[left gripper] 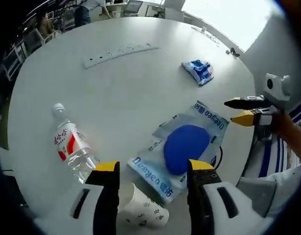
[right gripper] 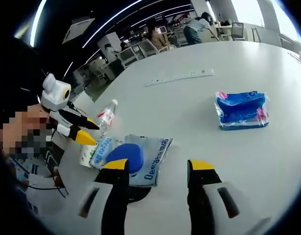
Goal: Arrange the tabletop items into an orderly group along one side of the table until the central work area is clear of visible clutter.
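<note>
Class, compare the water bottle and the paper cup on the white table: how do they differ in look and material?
The water bottle is clear plastic with a red and white label and a cap; the paper cup is opaque white with small dark marks. The water bottle is long and slim, the paper cup short and tapered with an open mouth. Both lie on their sides on the table.
</note>
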Demonstrator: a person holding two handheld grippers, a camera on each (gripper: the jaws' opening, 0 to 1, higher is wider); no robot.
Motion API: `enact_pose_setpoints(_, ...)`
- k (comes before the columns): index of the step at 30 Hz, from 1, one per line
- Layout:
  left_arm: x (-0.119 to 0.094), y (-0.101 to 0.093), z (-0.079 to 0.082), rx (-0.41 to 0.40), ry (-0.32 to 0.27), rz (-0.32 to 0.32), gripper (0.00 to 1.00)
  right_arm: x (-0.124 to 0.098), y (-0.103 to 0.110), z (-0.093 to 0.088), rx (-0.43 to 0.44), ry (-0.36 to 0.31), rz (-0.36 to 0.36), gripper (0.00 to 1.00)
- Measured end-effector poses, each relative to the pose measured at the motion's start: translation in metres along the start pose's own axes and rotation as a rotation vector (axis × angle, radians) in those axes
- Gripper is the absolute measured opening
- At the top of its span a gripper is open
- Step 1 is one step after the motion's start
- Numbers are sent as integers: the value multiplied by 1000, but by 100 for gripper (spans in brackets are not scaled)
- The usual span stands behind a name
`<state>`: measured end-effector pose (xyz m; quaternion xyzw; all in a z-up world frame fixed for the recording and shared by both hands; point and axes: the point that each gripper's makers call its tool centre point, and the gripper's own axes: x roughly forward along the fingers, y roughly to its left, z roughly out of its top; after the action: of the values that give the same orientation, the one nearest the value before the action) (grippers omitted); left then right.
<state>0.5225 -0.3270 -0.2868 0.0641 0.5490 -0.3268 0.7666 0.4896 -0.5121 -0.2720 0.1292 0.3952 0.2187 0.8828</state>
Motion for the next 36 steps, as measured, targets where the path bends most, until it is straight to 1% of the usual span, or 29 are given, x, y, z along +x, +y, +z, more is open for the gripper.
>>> enact_pose_setpoints(4,7,2,-4,1,32,5,47,3,-2,-7,13,16,0,42)
enact_pose_setpoints(9,14,4,-8,-8,69,12,48,6,-3,-16,30,32,4,40)
enact_pose_setpoints(11,16,5,-9,3,80,23,47,6,-2,-16,40,31,9,38)
enact_pose_setpoints(13,19,8,-9,0,90,26,44,7,0,-18,43,38,16,35)
enact_pose_setpoints(15,22,8,-11,-16,103,19,45,8,0,-18,54,34,17,34)
enact_pose_setpoints(22,27,10,-15,-30,141,25,43,11,1,-24,70,51,32,30)
enact_pose_setpoints(30,32,13,-18,-32,166,30,36,14,4,-31,99,68,48,15)
enact_pose_setpoints(33,33,14,-18,-39,171,28,35,14,5,-31,105,69,54,8)
enact_pose_setpoints(36,34,16,-17,-36,173,31,32,15,7,-30,109,70,58,4)
